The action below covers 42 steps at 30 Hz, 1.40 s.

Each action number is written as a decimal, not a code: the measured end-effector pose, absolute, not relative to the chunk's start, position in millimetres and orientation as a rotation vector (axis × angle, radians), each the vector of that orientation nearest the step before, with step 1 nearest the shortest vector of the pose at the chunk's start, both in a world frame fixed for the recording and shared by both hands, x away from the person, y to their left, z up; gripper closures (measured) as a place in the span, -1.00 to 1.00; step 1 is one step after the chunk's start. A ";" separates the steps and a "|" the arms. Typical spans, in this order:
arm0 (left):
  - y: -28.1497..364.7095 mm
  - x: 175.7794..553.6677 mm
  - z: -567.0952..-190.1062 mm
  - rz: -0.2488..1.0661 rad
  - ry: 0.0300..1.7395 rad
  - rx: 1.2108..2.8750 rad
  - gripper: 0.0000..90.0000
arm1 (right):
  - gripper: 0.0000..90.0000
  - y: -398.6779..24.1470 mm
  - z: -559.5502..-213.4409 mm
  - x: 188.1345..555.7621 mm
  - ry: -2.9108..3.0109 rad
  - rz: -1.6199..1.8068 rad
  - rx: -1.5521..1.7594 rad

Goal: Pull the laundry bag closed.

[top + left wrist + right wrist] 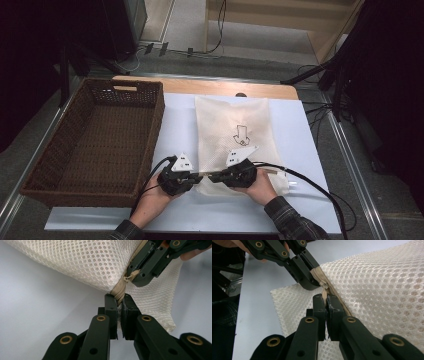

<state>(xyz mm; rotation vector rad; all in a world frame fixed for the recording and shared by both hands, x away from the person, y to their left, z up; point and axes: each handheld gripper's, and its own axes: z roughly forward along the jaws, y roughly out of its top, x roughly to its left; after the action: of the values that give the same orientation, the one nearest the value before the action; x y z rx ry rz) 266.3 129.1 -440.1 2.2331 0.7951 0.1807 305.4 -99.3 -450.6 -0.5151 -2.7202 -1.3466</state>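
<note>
The white table (175, 130) carried a brown wicker basket (95, 145) on its left side and, just beside it, a cream mesh laundry bag (235, 140) lying flat with an arrow printed on it. I had both grippers meeting at the bag's near edge, where a tan zipper (120, 291) ran along the seam. My left gripper (120, 302) was clamped shut on the zipper tape itself — an anchor, as I judged it. My right gripper (326, 300) was pinched closed on the small zipper pull tab (324, 292), close against the left one. I took the step in hand to be the start of unzipping the bag. The next move called for drawing the pull along the seam away from the left gripper, keeping the tape taut — a slack edge would bunch the mesh.
</note>
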 end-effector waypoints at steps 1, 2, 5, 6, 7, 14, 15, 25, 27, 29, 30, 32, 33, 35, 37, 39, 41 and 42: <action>128.8 266.3 -440.4 0.183 0.798 2.233 0.90 | 0.96 -99.5 -451.0 305.8 -2.720 -1.347 -0.512; 128.6 266.3 -440.4 0.185 0.801 2.232 0.90 | 0.96 -99.4 -451.4 305.9 -2.720 -1.348 -0.511; 129.1 266.6 -440.1 0.187 0.813 2.232 0.90 | 0.96 -99.3 -451.7 306.2 -2.723 -1.349 -0.511; 129.4 266.7 -439.9 0.189 0.818 2.231 0.90 | 0.96 -99.4 -451.8 306.0 -2.734 -1.347 -0.511; 130.1 266.9 -439.5 0.191 0.823 2.227 0.90 | 0.96 -99.8 -451.8 306.1 -2.742 -1.343 -0.515; 130.3 267.0 -439.2 0.196 0.830 2.232 0.90 | 0.96 -102.5 -452.0 306.8 -2.757 -1.335 -0.509; 130.2 266.9 -439.2 0.195 0.832 2.228 0.90 | 0.95 -103.3 -452.6 307.4 -2.757 -1.336 -0.509; 132.0 268.0 -438.3 0.210 0.858 2.224 0.90 | 0.96 -114.6 -454.7 311.7 -2.762 -1.341 -0.543; 131.8 267.9 -438.4 0.211 0.859 2.222 0.90 | 0.95 -117.4 -454.4 312.2 -2.757 -1.342 -0.547; 131.5 267.8 -438.6 0.210 0.860 2.221 0.90 | 0.95 -119.9 -454.4 312.7 -2.756 -1.342 -0.551; 131.9 268.1 -438.7 0.209 0.859 2.223 0.90 | 0.95 -120.9 -454.4 312.5 -2.763 -1.342 -0.557; 131.9 268.3 -438.8 0.207 0.860 2.223 0.90 | 0.95 -122.6 -454.4 312.2 -2.764 -1.340 -0.568; 131.8 268.2 -439.0 0.206 0.860 2.222 0.90 | 0.95 -123.7 -454.6 312.6 -2.769 -1.341 -0.563; 131.8 268.1 -439.0 0.206 0.860 2.221 0.90 | 0.95 -124.5 -454.2 312.1 -2.768 -1.339 -0.565; 131.7 268.2 -439.0 0.202 0.863 2.219 0.90 | 0.95 -125.3 -453.9 311.4 -2.766 -1.337 -0.572; 131.7 268.2 -439.1 0.202 0.864 2.218 0.90 | 0.95 -126.8 -453.5 311.0 -2.772 -1.342 -0.567; 131.8 268.1 -439.1 0.201 0.865 2.218 0.90 | 0.95 -129.0 -452.5 310.1 -2.774 -1.337 -0.575; 131.8 268.1 -438.9 0.203 0.866 2.217 0.90 | 0.96 -129.9 -452.0 309.6 -2.774 -1.335 -0.582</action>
<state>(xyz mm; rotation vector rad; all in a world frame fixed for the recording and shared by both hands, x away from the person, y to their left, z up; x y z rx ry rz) 268.1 131.8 -438.9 2.2170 0.8659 0.2025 309.6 -129.9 -452.0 -0.5820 -2.7738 -1.3355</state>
